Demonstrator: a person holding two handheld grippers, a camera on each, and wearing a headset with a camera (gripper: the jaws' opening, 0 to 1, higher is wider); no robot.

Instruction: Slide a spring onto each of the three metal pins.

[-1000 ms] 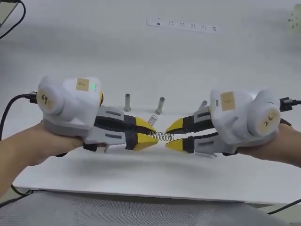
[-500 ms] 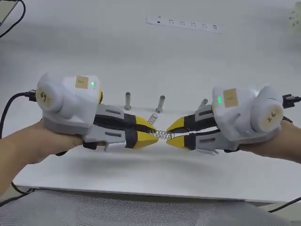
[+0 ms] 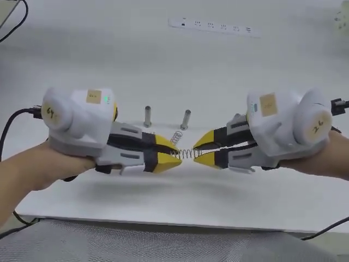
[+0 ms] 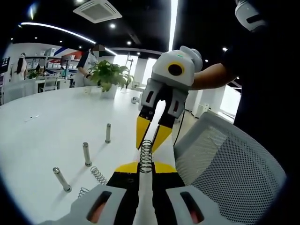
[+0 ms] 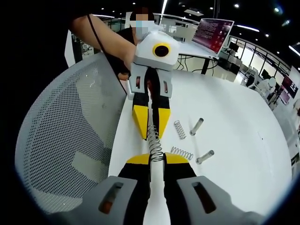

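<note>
In the head view, the left gripper (image 3: 175, 158) and the right gripper (image 3: 195, 153) point at each other above the table (image 3: 174, 207). A spring (image 3: 185, 154) hangs between them, lying flat and running side to side. Each gripper seems to pinch one end of it. Behind it the pins stand straight up. The middle pin (image 3: 186, 119) looks about as near to one gripper as to the other. A loose spring (image 3: 176, 137) lies beside it.

In the left gripper view, the jaws are closed on the spring's near end. The pins (image 4: 86, 153) are off to the left.

In the right gripper view, the jaws are nipped together on the other end. The pins are off to the right.

To go on a pin, the spring likely has to tip upright, with one end let go.
</note>
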